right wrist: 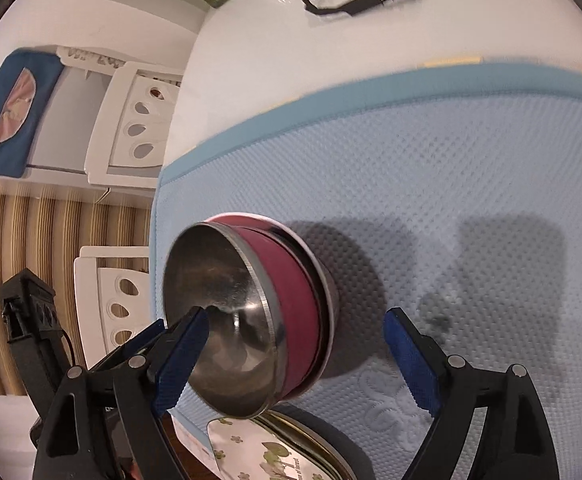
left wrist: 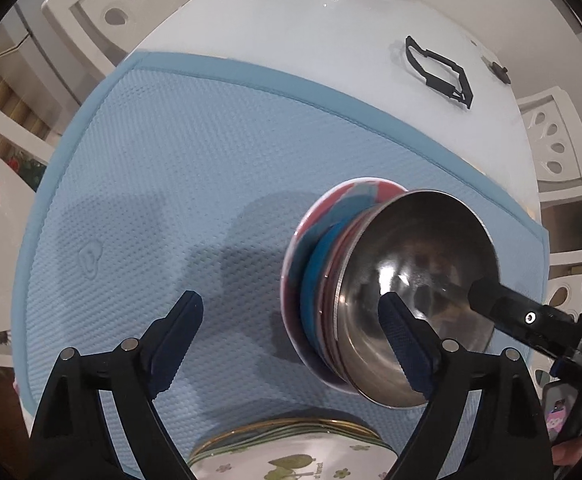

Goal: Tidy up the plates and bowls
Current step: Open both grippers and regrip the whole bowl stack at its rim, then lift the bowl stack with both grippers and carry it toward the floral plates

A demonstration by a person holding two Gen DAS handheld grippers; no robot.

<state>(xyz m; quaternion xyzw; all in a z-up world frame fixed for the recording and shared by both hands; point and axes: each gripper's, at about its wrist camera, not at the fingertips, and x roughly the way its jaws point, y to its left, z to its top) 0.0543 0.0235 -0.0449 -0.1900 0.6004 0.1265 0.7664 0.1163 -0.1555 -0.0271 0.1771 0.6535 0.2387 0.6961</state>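
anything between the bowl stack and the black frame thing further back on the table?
No objects. In the left wrist view, only bare blue mat and then white table lie between the stack of bowls and the black frame.

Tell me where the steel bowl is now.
The steel bowl tops the bowl stack on the blue mat, right of centre in the left wrist view.

Steel bowl (left wrist: 419,296) shiny silver, atop blue and maroon bowls (right wrist: 295,320). Bottom plate (left wrist: 319,216) pink and blue, white rim. Mat (left wrist: 163,184) pale blue, dimpled weave, darker blue border. Near plates (left wrist: 291,456) white, green plant print, gold rims. Table (left wrist: 291,28) white.
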